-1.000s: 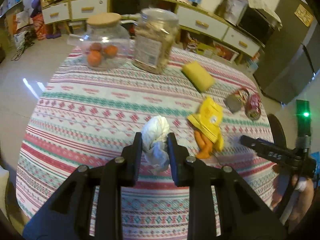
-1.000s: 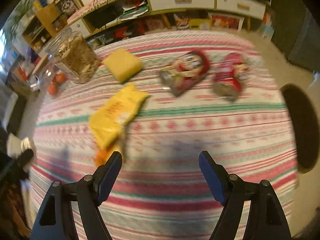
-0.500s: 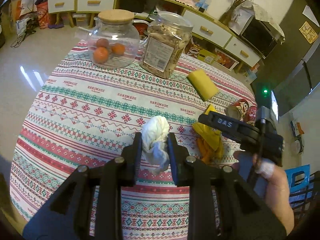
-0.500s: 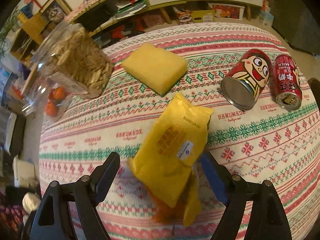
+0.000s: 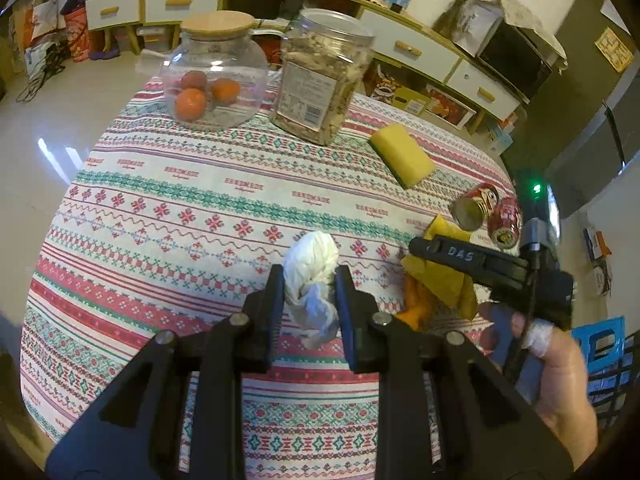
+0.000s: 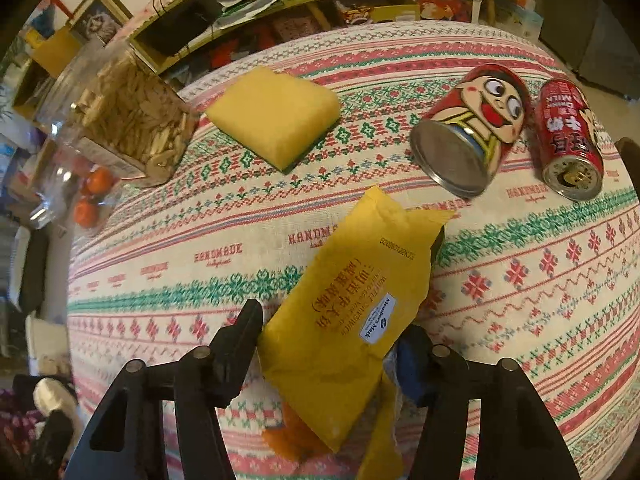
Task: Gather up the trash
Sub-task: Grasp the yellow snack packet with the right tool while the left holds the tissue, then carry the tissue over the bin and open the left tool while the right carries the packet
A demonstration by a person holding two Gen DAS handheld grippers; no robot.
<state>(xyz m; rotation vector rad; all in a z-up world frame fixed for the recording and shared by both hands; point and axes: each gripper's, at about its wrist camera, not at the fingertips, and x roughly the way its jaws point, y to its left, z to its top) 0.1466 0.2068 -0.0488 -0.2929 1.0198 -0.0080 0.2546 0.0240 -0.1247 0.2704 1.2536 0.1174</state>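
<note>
My left gripper (image 5: pixel 309 288) is shut on a crumpled white tissue (image 5: pixel 311 267) and holds it above the patterned tablecloth (image 5: pixel 180 216). My right gripper (image 6: pixel 334 334) is open, its two fingers on either side of a yellow snack wrapper (image 6: pixel 360 316) that lies on the cloth over an orange scrap (image 6: pixel 292 436). The wrapper also shows in the left wrist view (image 5: pixel 444 276), under the right gripper (image 5: pixel 420 248). Two red cans (image 6: pixel 472 132) (image 6: pixel 570 136) lie on their sides beyond the wrapper.
A yellow sponge (image 6: pixel 276 114), a clear jar of snacks (image 5: pixel 324 76) and a glass jar with oranges (image 5: pixel 214 76) stand at the far side of the round table. Cabinets (image 5: pixel 400 40) line the wall behind. A blue stool (image 5: pixel 600 344) is at the right.
My right gripper has moved down and in, so its fingers now straddle the yellow wrapper. My left gripper keeps holding the tissue, with only a small shift in view.
</note>
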